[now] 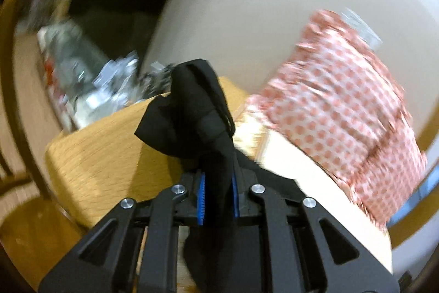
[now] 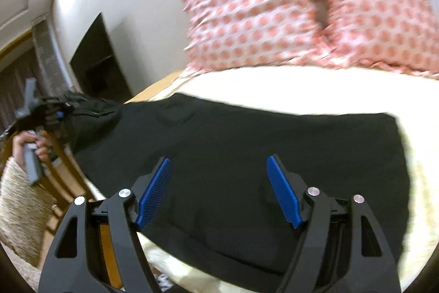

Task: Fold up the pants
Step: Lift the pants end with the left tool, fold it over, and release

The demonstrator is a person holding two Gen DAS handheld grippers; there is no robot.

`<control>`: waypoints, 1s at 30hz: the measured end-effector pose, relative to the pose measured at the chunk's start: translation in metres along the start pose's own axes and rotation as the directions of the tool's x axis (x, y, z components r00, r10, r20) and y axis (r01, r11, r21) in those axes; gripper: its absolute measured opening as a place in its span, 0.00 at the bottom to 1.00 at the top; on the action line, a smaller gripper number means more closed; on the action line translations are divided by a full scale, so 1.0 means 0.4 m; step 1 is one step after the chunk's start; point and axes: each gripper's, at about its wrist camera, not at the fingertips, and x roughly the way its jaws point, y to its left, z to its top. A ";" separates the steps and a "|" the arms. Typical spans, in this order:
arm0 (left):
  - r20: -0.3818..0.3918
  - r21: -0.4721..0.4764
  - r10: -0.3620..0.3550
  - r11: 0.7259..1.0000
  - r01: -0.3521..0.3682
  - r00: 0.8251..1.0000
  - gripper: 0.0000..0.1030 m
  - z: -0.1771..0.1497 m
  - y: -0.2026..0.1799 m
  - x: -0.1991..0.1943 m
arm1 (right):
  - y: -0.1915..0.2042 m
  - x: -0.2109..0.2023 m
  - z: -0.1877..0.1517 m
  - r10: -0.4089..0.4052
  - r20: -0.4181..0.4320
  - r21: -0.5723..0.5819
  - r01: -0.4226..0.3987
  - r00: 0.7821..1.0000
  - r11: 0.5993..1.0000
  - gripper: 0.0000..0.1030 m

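Note:
The black pants [image 2: 233, 150] lie spread across the cream bed cover [image 2: 301, 89] in the right wrist view. My left gripper [image 1: 218, 183] is shut on a bunched end of the pants [image 1: 192, 111], lifted above the bed's wooden corner. The same left gripper [image 2: 59, 114] shows at the far left of the right wrist view, holding the pants' left end off the bed's edge. My right gripper [image 2: 219, 180] is open and empty, hovering just above the middle of the pants, with its blue pads [image 2: 153, 197] wide apart.
Two pink dotted pillows [image 2: 247, 7] lean at the head of the bed, also seen in the left wrist view [image 1: 343, 106]. A wooden bed frame [image 1: 96, 144] edges the mattress. A dark fireplace opening [image 2: 96, 65] sits in the white wall. Clutter [image 1: 82, 78] lies on the floor.

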 end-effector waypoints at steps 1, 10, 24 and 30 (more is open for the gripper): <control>0.007 0.054 -0.018 0.998 0.018 1.000 0.13 -0.001 -0.060 -0.008 | -0.022 -0.020 -0.001 -0.018 0.012 0.016 0.018 1.000 1.000 0.73; -0.099 0.436 -0.299 0.844 0.311 0.949 0.12 -0.155 -0.560 -0.043 | -0.229 -0.168 -0.038 -0.183 0.085 0.237 0.159 0.979 0.958 0.80; -0.539 0.535 -0.348 0.562 0.631 0.767 0.11 -0.642 -0.807 0.026 | -0.380 -0.272 -0.105 -0.340 0.064 0.388 0.291 0.938 0.875 0.80; -0.475 0.586 -0.399 0.521 0.621 0.784 0.11 -0.615 -0.827 -0.049 | -0.380 -0.265 -0.111 -0.333 0.071 0.389 0.281 0.940 0.877 0.80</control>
